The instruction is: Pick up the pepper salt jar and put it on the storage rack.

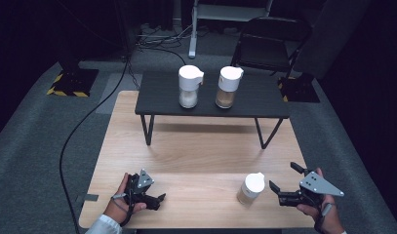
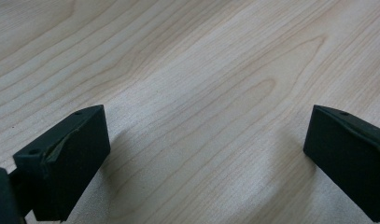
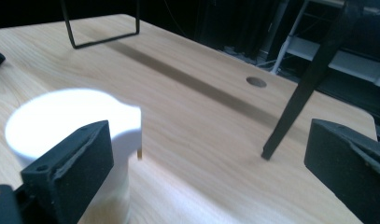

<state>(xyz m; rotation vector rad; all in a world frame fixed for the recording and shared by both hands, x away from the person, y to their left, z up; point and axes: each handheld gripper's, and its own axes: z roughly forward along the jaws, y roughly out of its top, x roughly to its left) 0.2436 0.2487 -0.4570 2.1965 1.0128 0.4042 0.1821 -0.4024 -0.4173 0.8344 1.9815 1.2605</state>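
2 grippers: we see both released, jaws wide, holding nothing.
Right gripper: just beside jar.
Left gripper: over bare table.
Jar: upright, long axis vertical.

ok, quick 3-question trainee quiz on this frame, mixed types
1. True or false: the right gripper is shut on the near jar.
2. How many white-lidded jars stand on the black shelf? A) one B) two C) three
3. What lies between the left gripper's jaws in its own view?

Key:
1. False. Its jaws are apart, the jar just beside them.
2. B: left jar and right jar.
3. Bare wooden table.
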